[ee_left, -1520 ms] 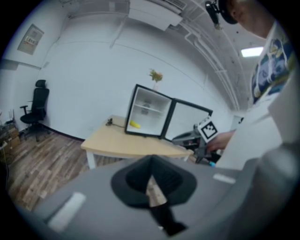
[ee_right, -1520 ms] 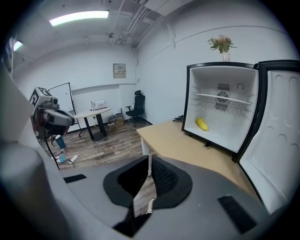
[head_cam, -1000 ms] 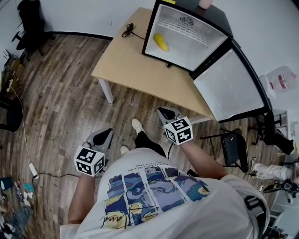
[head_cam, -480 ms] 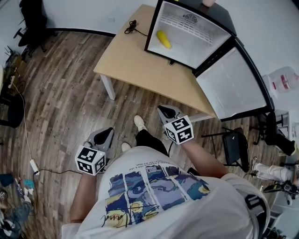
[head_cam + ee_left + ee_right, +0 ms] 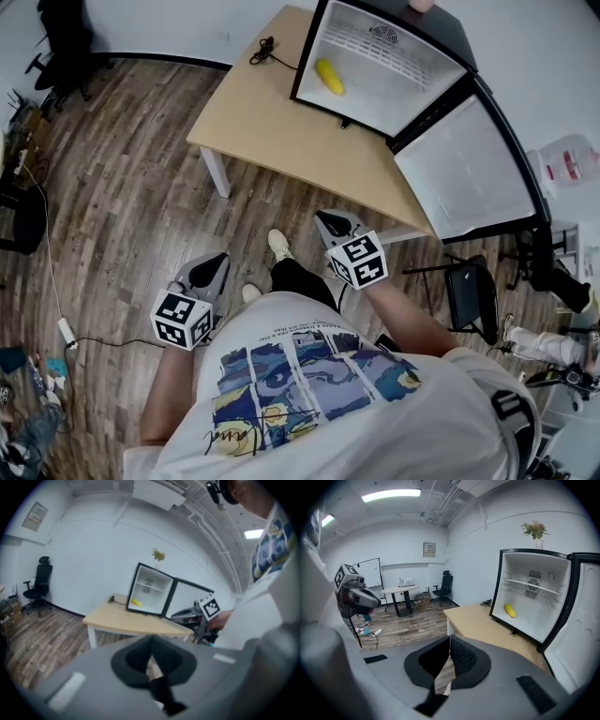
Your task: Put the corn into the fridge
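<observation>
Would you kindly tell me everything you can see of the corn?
The corn is a small, smooth yellow cob, whole, with no husk visible. It lies on its side, slanted, on the white floor of the open fridge, beneath the wire shelf and toward its left side. Only the fridge touches it; nothing grips it.

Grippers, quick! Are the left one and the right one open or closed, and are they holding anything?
Left gripper: jaws closed, holding nothing.
Right gripper: jaws closed, holding nothing.
</observation>
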`<state>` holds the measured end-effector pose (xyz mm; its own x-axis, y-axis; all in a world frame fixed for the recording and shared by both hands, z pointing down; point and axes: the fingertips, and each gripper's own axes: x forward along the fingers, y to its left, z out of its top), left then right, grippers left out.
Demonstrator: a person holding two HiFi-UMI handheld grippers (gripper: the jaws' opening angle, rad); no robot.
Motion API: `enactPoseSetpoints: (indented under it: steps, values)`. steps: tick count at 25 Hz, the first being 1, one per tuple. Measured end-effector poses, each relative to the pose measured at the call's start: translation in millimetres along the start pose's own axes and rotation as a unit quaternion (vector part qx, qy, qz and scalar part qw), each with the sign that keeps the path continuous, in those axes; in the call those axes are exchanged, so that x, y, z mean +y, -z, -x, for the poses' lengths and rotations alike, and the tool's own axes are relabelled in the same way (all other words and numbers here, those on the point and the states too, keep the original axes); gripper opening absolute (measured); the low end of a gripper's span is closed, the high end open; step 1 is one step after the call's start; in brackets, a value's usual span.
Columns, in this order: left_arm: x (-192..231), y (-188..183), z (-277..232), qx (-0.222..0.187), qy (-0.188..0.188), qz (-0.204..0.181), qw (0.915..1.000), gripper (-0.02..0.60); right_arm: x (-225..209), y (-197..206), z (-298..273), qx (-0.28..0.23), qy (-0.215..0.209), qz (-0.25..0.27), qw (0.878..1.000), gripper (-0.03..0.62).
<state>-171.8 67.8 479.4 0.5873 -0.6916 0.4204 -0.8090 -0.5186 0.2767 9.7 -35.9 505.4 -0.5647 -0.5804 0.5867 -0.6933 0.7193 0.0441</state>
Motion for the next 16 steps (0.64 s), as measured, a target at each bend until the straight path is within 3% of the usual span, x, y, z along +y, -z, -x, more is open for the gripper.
enactPoseSetpoints:
  steps: [16]
  values:
    - [22, -14, -16, -0.001, -0.01, 0.007, 0.9999, 0.01, -20, -13, -24, 0.0, -0.001, 0.002, 1.0, 0.012]
